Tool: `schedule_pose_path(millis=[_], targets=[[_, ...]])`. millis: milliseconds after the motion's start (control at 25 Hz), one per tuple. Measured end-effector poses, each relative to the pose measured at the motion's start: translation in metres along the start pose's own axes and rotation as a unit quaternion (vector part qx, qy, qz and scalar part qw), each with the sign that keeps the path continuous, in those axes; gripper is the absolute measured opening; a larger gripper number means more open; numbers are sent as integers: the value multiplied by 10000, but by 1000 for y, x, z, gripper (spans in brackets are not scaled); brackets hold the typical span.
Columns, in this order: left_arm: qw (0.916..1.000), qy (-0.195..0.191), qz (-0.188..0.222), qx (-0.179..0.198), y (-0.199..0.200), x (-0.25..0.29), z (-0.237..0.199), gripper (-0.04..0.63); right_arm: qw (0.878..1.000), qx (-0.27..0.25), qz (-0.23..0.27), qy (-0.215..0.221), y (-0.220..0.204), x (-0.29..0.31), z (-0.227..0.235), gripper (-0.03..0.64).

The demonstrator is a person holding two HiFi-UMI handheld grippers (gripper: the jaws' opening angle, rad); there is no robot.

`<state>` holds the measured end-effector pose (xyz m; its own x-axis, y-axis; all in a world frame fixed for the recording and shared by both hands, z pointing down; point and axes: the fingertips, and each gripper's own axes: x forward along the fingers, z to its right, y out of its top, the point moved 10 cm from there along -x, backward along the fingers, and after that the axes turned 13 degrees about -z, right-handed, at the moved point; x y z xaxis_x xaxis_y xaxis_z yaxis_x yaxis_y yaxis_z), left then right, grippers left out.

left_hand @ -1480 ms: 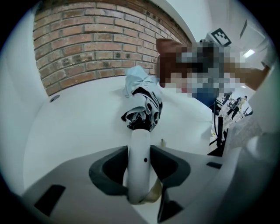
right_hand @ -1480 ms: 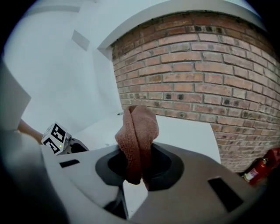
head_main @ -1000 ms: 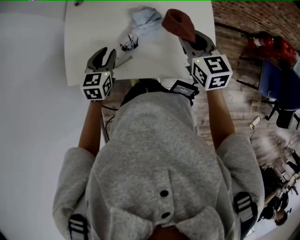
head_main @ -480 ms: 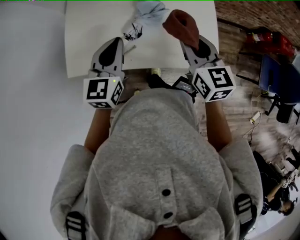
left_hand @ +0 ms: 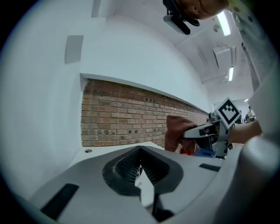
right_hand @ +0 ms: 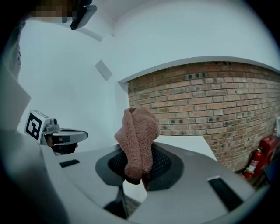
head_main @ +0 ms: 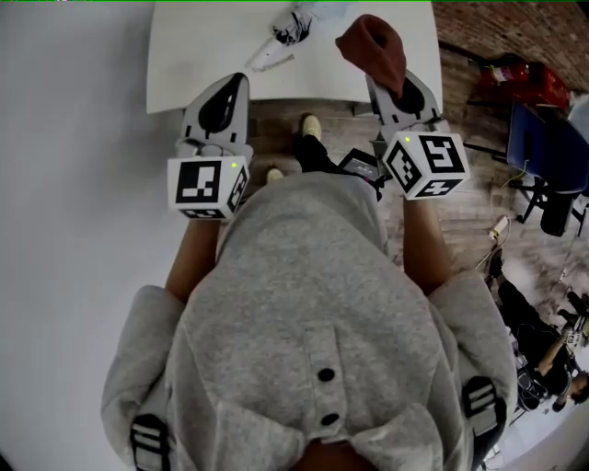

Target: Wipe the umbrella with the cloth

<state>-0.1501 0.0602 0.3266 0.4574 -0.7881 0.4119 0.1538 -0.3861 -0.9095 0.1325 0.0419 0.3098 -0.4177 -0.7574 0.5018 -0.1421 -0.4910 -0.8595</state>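
Observation:
A small folded umbrella (head_main: 293,25), pale with black print, lies on the white table (head_main: 193,55) at the top of the head view, its white handle end (head_main: 271,62) pointing toward me. My left gripper (head_main: 236,83) hovers off the table's near edge, shut with nothing between its jaws; in its own view (left_hand: 140,153) the pads meet. My right gripper (head_main: 398,85) is shut on a reddish-brown cloth (head_main: 373,51), which sticks up from its jaws (right_hand: 139,173) as a bunched fold (right_hand: 138,131). Neither gripper touches the umbrella.
A brick wall (right_hand: 210,100) runs behind the table. A red fire extinguisher (right_hand: 256,159) and a blue chair (head_main: 545,156) stand on the wooden floor to the right. A white wall (head_main: 64,184) is on the left. The person's shoes (head_main: 309,127) show below the table edge.
The left gripper went from open beside the umbrella handle to shut and empty. Both grippers drew back from the table toward the person and rose. The umbrella stays on the table.

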Motion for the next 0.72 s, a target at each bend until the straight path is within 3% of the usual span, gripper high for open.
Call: schedule_pose_path(millis=[440,720], targets=[[9997,-61,199,97,-17,-107,18,15,9997,-110,85,-214,-15,-82,-79,80],[9996,-133,226,66,-11,-116,25,15,9994,186,101,-263,-17,-96,-79,80]])
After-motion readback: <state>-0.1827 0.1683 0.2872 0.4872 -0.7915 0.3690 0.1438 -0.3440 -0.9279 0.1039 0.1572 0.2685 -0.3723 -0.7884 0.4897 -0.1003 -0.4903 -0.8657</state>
